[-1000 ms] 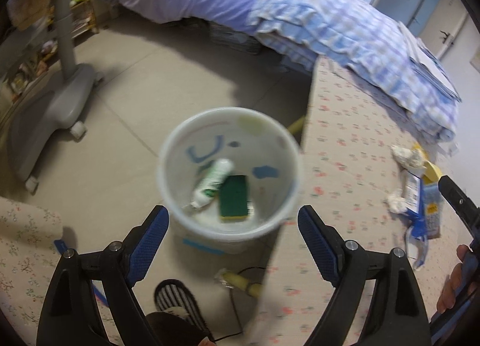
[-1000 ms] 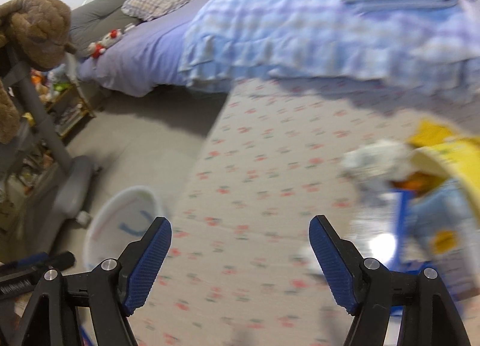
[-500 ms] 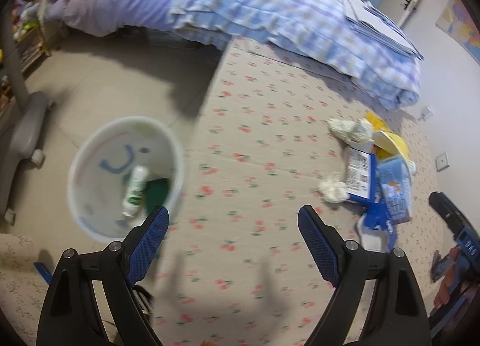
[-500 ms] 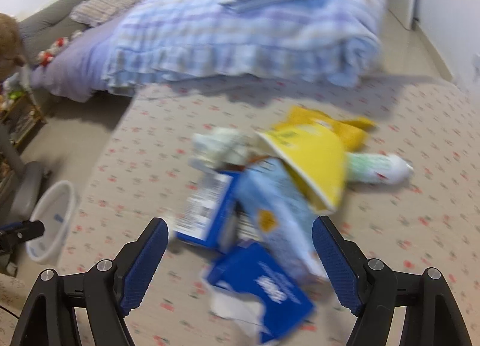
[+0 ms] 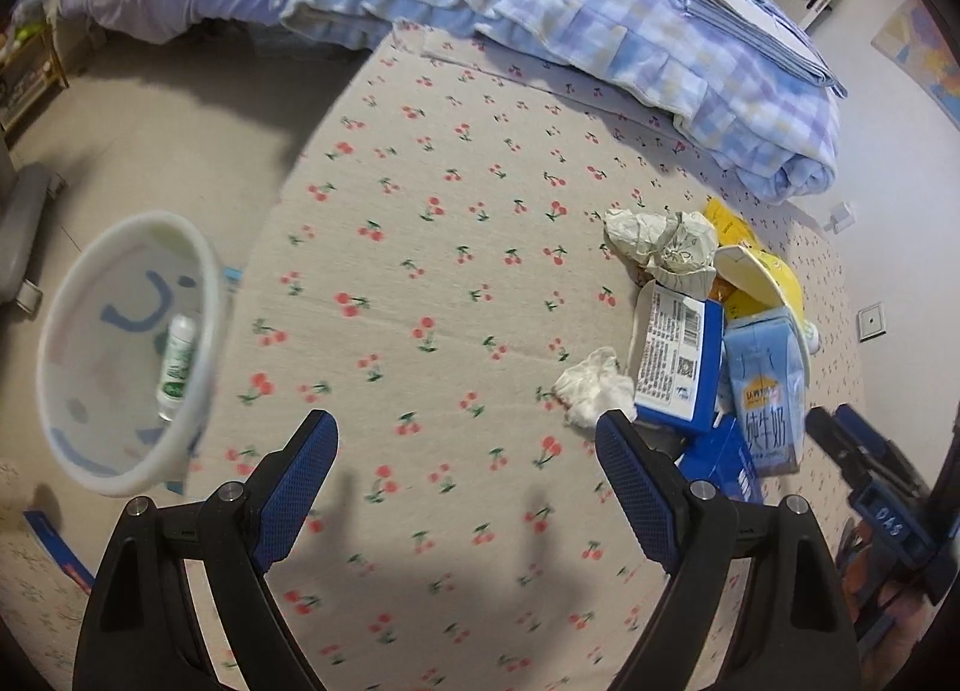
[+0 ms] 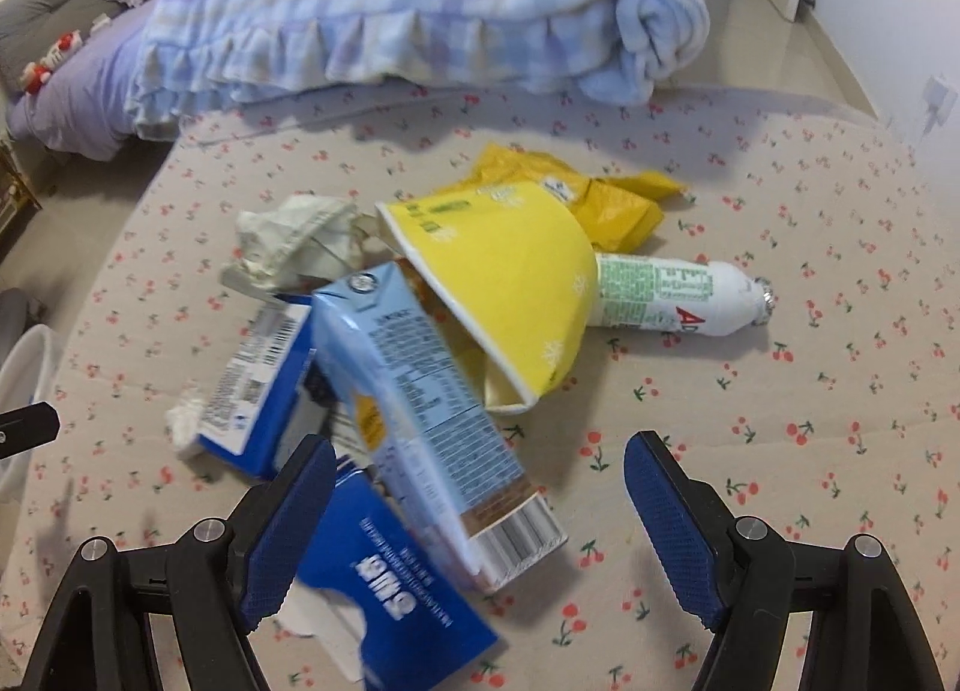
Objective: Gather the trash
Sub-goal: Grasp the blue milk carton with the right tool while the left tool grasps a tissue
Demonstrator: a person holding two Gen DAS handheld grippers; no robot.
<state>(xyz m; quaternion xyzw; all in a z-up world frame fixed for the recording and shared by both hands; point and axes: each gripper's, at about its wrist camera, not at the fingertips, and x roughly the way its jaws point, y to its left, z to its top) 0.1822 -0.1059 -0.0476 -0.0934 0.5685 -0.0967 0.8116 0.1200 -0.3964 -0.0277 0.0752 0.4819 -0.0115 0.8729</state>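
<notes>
A pile of trash lies on the cherry-print mat (image 6: 780, 247): a light blue milk carton (image 6: 420, 391), a yellow paper bowl (image 6: 510, 283), a white bottle (image 6: 678, 295), a yellow bag (image 6: 600, 193), dark blue boxes (image 6: 384, 583), crumpled paper (image 6: 294, 241) and a white tissue (image 5: 594, 385). My right gripper (image 6: 474, 487) is open and empty, just above the carton's near end. My left gripper (image 5: 468, 457) is open and empty over the mat, left of the pile. A white bin (image 5: 126, 355) at the left holds a small bottle (image 5: 177, 355).
A bed with a blue checked blanket (image 6: 420, 1) borders the mat's far side. Bare floor (image 5: 180, 139) lies left of the mat. A grey chair base (image 5: 24, 229) stands beyond the bin. A wall socket (image 5: 870, 322) is at the right.
Both grippers swung right from the bin toward the trash pile. The bin slid to the left edge of the left view; the pile now fills the right view. Both stayed open.
</notes>
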